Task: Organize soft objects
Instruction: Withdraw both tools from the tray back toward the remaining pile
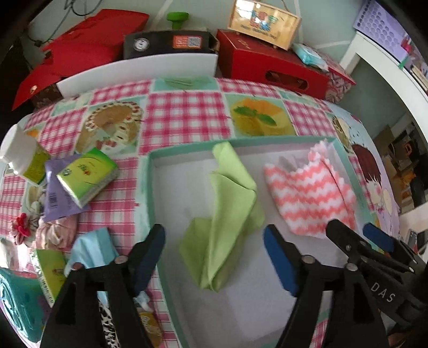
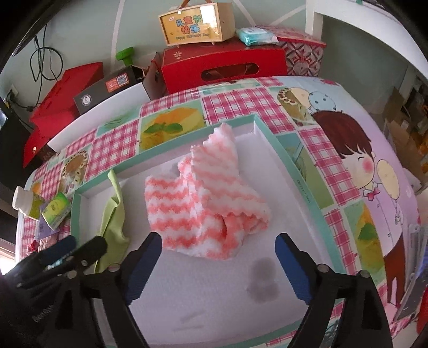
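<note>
Black "DAS"-marked right gripper (image 1: 359,231) and left gripper (image 1: 214,257), fingers released, above cloths; box (image 2: 192,22) reading "Happy Children's Day"

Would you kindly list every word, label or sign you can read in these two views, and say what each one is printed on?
"DAS": white letters on the right gripper body, seen from the left wrist.
"儿童节快乐": big letters on the yellow wooden box.
"Happy Children's Day": small line beneath, barely legible.
Black box: orange label with QR code, unreadable.
Green tissue pack: print blurred.
Purple packet: print too small.
Tray rim: tiny print, unreadable.
</note>
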Demonstrator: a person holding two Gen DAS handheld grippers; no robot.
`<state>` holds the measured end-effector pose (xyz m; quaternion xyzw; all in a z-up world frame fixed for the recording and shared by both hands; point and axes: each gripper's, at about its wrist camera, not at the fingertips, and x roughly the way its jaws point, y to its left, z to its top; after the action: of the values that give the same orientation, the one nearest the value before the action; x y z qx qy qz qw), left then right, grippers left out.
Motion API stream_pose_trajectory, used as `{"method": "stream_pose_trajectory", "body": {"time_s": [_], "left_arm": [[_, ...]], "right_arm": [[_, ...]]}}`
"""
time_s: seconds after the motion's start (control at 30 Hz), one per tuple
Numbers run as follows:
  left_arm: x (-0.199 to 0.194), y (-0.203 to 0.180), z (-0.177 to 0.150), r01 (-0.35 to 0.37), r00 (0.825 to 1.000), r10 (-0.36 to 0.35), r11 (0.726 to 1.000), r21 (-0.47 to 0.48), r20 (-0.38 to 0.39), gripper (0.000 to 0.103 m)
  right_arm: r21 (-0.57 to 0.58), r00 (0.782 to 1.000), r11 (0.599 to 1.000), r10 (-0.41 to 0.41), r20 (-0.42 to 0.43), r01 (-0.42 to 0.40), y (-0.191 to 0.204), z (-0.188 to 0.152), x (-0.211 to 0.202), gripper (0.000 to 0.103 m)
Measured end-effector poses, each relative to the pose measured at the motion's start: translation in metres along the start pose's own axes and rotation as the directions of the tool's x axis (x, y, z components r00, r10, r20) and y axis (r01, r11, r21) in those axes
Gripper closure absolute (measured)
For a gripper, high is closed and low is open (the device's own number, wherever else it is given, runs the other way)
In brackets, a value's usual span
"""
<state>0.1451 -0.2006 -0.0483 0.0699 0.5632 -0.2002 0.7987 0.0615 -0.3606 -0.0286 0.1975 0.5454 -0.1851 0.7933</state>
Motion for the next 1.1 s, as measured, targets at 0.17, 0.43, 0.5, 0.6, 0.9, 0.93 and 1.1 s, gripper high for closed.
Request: {"method": "stream_pose_trajectory", "body": {"time_s": [0.17, 0.43, 0.5, 0.6, 0.9, 0.93, 1.1], "left_arm": [[-0.001, 0.010, 0.001, -0.037, 0.999, 0.038, 0.999, -0.030, 0.022, 0.017], [0.000, 0.027, 0.002, -0.082, 0.995, 0.086, 0.992, -0.091, 0.040, 0.015], [0.000, 0.032, 0.003, -0.081, 0.996, 0.086, 0.991, -0.105, 0.040, 0.014], [-0.001, 0.038, 0.004, -0.086, 0.995, 0.091, 0.989, -0.124, 0.038, 0.004], [-0.029, 0.049, 0.011, -0.057, 0.993, 0.070, 0.990, -0.131, 0.095, 0.004], [-0.034, 0.051, 0.012, -0.062, 0.992, 0.075, 0.990, -0.126, 0.105, 0.004], [-0.049, 0.064, 0.016, -0.113, 0.986, 0.123, 0.990, -0.088, 0.113, 0.004]], "right_arm": [[0.006, 1.000, 1.000, -0.004, -0.004, 0.004, -0.002, 0.000, 0.001, 0.002], [0.010, 1.000, 1.000, -0.003, 0.006, 0.003, -0.003, 0.000, 0.001, 0.000], [0.007, 1.000, 1.000, -0.008, 0.018, 0.008, -0.002, 0.000, -0.001, 0.000], [0.005, 1.000, 1.000, -0.013, 0.028, 0.012, -0.001, 0.001, -0.002, 0.000], [0.015, 0.999, 1.000, -0.010, 0.049, 0.009, -0.002, 0.002, -0.009, 0.000], [0.013, 0.998, 1.000, -0.005, 0.056, 0.004, -0.001, 0.002, -0.011, 0.000], [-0.030, 0.998, 1.000, 0.002, 0.062, 0.000, 0.013, 0.002, -0.014, 0.000]]}}
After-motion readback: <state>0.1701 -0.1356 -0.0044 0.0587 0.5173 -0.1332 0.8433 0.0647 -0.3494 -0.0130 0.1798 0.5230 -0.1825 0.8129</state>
